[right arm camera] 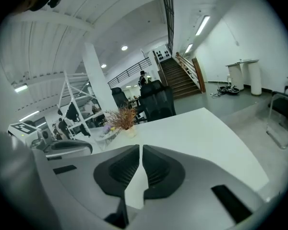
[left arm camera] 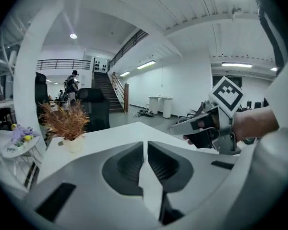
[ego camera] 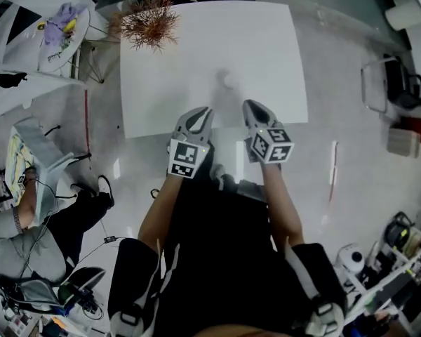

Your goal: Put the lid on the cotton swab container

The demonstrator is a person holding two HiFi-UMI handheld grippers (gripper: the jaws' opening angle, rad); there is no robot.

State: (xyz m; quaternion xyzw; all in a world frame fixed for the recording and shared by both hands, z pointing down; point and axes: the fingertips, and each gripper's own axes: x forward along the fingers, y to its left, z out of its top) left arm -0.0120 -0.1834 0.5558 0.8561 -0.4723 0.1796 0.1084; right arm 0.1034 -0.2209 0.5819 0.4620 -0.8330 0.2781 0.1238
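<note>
Currently left tool (ego camera: 202,112) and right tool (ego camera: 252,107) both closed, empty, above white table (ego camera: 196,62).

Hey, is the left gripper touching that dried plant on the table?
Apart. The head view shows the left gripper over the near edge of the table and the dried plant at a far corner, with bare tabletop between them.

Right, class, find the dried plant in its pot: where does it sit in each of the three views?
Head view: the dried plant is at the top left, on the table's far left corner.
Left gripper view: the dried plant is at the left, at mid height.
Right gripper view: the dried plant is just left of centre.
Shared landmark: the white table it stands on.
</note>
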